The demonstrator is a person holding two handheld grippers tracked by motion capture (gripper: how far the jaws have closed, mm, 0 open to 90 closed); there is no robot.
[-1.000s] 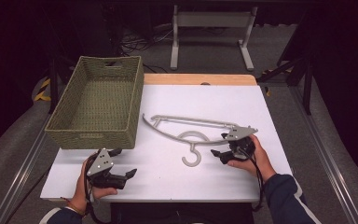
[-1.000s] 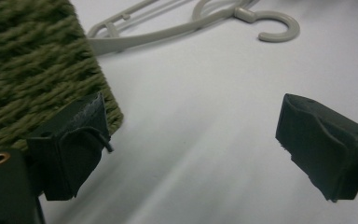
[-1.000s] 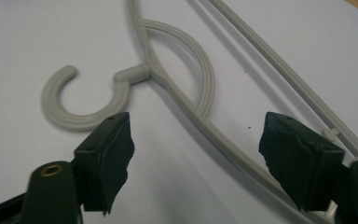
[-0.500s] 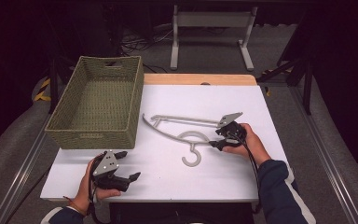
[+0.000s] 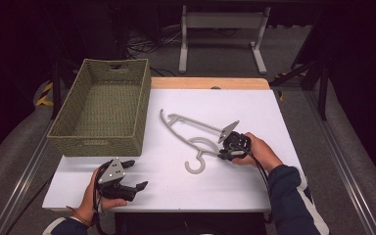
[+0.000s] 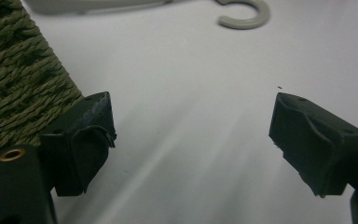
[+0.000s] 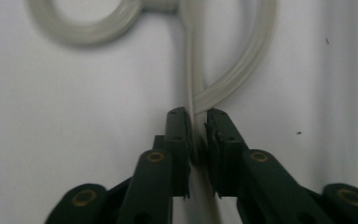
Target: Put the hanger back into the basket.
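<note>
Right gripper view: grey hanger [image 7: 193, 88] flat on white table [image 7: 74, 140], your right gripper [image 7: 196, 122] clamped on its bar near hook. High view: hanger mid-table, beside woven basket [image 5: 103, 110]; your left gripper [image 5: 132, 175] at front edge, jaws wide apart, nothing between

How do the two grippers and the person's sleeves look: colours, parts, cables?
Both the left gripper and the right gripper are black, each topped with a grey three-cornered plate and trailing a black cable. Brass-coloured rivets sit at the jaw joints. The person wears dark blue sleeves.
</note>
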